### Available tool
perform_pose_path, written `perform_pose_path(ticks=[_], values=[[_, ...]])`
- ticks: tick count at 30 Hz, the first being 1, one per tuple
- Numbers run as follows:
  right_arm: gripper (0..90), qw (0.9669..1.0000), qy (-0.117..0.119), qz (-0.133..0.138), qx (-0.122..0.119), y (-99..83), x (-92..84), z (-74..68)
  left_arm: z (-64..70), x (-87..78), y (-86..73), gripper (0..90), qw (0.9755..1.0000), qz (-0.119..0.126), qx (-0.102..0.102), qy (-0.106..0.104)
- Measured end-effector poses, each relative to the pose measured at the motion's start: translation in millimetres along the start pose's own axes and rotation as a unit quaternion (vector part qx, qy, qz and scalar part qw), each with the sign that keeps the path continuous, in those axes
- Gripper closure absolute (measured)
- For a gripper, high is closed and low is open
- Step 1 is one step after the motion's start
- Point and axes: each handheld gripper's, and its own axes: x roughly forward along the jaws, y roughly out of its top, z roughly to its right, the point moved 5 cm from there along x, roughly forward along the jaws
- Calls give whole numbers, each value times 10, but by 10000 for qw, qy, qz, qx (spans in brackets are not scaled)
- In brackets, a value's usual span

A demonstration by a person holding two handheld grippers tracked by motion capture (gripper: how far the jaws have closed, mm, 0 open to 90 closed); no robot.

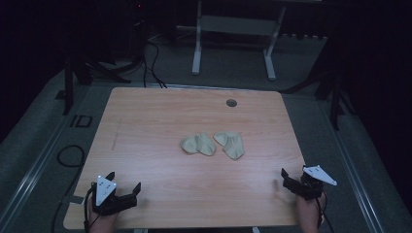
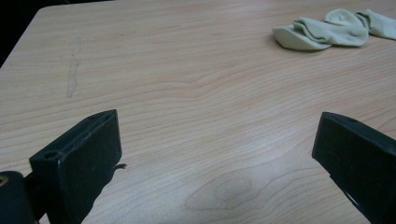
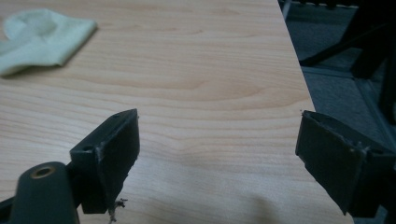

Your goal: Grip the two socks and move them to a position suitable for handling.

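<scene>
At mid-tabletop (image 1: 145, 121) lie two pale socks, left sock (image 1: 198, 144) just beside right sock (image 1: 230, 144). Left gripper (image 1: 124, 186) and right gripper (image 1: 291, 178) hover at the near edge, jaws apart and empty. Risk: one grasp may snag both socks, since they nearly touch.

Premises: a darkened lab or recording studio. Evidence: a bare wood-grain tabletop (image 1: 160, 116) with a cable grommet (image 1: 231, 103), standing on grey carpeted floor (image 1: 233, 63); black stand legs (image 1: 73, 77) on both sides; loose cables (image 1: 153, 63) on the floor; a white desk frame (image 1: 233, 43) behind.
</scene>
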Motion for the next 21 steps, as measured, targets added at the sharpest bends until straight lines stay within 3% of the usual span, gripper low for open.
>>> perform_pose_path(ticks=[4,8,10,12,16,19,21], values=[[133,9999,17,-169,-33,-9,19,-10,12,1,22,12,9997,210,-94,-105],[133,9996,47,-257,-54,-10,20,-18,19,9,31,13,9994,255,-129,-172],[133,9990,252,-355,60,15,17,-36,24,17,26,13,9999,132,46,-73],[133,9981,425,-409,167,58,15,-60,29,17,26,13,9998,147,35,-92],[125,9969,625,-455,109,195,22,-136,42,-6,54,13,9996,266,116,-9],[113,9952,838,-479,140,299,63,-192,44,-25,69,13,9994,349,52,-2],[111,9931,1023,-562,102,358,108,-240,53,-34,70,13,9997,227,-72,-76]])
